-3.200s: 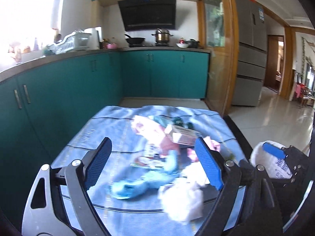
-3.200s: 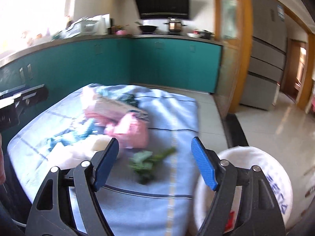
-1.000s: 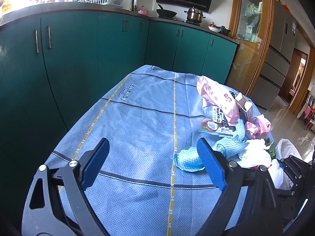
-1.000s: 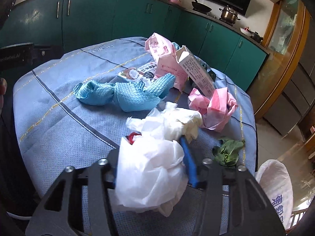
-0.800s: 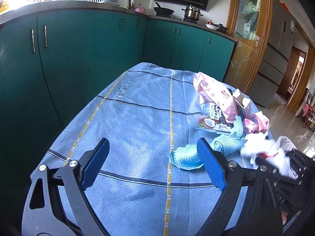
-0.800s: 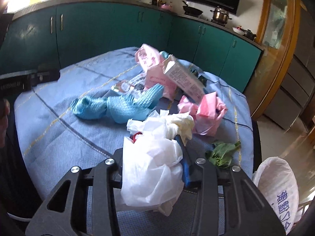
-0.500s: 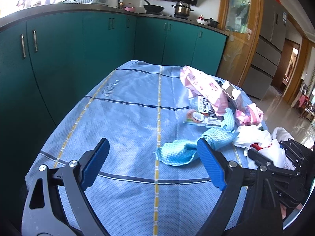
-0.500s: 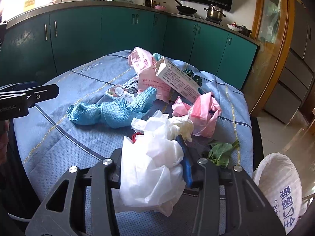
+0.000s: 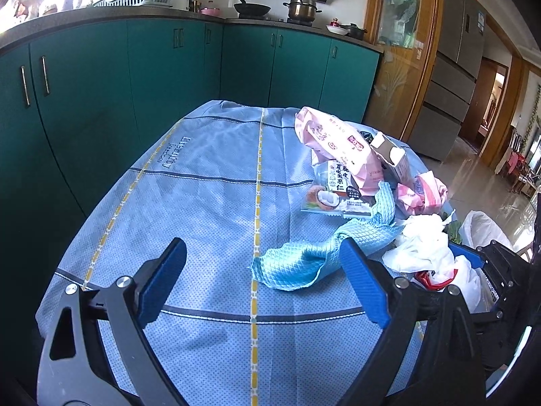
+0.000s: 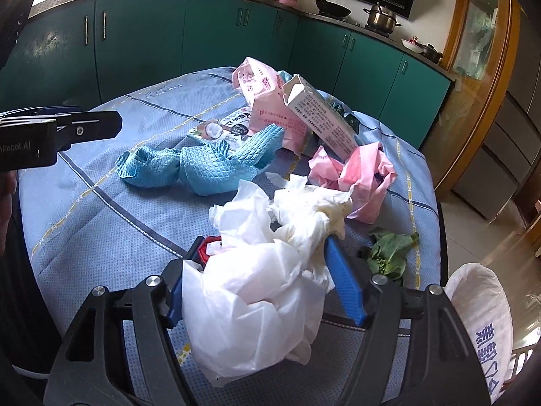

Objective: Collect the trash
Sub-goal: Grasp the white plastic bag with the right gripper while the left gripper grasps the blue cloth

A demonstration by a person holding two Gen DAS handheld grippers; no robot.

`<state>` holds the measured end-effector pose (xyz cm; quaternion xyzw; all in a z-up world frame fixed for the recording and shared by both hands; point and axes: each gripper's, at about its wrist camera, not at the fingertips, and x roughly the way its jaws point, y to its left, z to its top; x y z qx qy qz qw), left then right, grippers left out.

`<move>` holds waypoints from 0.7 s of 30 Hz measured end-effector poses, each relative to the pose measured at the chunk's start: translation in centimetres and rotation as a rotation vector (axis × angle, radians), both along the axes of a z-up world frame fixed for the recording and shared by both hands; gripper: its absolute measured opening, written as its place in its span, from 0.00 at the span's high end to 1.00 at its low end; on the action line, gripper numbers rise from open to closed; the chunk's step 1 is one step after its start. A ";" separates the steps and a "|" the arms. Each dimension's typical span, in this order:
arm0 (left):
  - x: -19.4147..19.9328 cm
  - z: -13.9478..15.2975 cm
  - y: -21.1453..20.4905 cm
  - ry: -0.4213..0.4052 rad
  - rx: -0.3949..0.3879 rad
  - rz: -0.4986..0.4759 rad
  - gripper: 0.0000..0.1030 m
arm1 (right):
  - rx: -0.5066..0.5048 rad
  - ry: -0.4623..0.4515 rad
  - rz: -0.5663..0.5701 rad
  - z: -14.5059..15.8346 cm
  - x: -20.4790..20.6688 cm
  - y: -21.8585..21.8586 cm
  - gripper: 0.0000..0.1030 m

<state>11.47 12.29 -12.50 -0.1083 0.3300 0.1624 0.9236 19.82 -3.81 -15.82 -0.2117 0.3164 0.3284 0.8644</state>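
Note:
My right gripper (image 10: 267, 277) is shut on a crumpled white plastic bag (image 10: 257, 304) with white tissue and a red bit in it, held just above the table's near right part; the bag also shows in the left wrist view (image 9: 426, 253). My left gripper (image 9: 263, 284) is open and empty over the blue tablecloth (image 9: 203, 196). Ahead lie a blue mesh cloth (image 10: 203, 165), a pink packet (image 10: 267, 108), a paper carton (image 10: 321, 118), a flat snack wrapper (image 9: 331, 193), a crumpled pink bag (image 10: 358, 172) and a green leaf (image 10: 389, 250).
A white trash bag (image 10: 480, 324) stands open on the floor to the right of the table. Teal kitchen cabinets (image 9: 135, 67) run along the left and back. A fridge (image 9: 453, 67) and tiled floor lie at the right.
My right gripper closed on the white plastic bag and has lifted it slightly. The left gripper drifted a little leftward and stayed open.

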 end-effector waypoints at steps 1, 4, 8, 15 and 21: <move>-0.1 0.0 0.0 0.000 0.001 0.000 0.11 | 0.000 0.001 0.001 0.0 0.0 0.0 0.32; -0.2 0.0 0.3 0.002 0.000 0.007 0.11 | -0.006 0.002 0.007 -0.1 0.0 0.1 0.32; -0.1 -0.3 0.7 0.009 -0.005 0.012 0.11 | -0.019 0.006 0.009 -0.3 0.0 -0.1 0.32; 0.1 -0.8 0.4 0.017 -0.011 -0.013 0.10 | -0.013 -0.005 -0.012 -0.2 0.0 -0.4 0.32; 0.4 -1.3 0.6 0.018 -0.025 -0.056 0.10 | 0.053 0.021 -0.058 0.6 1.1 -1.5 0.35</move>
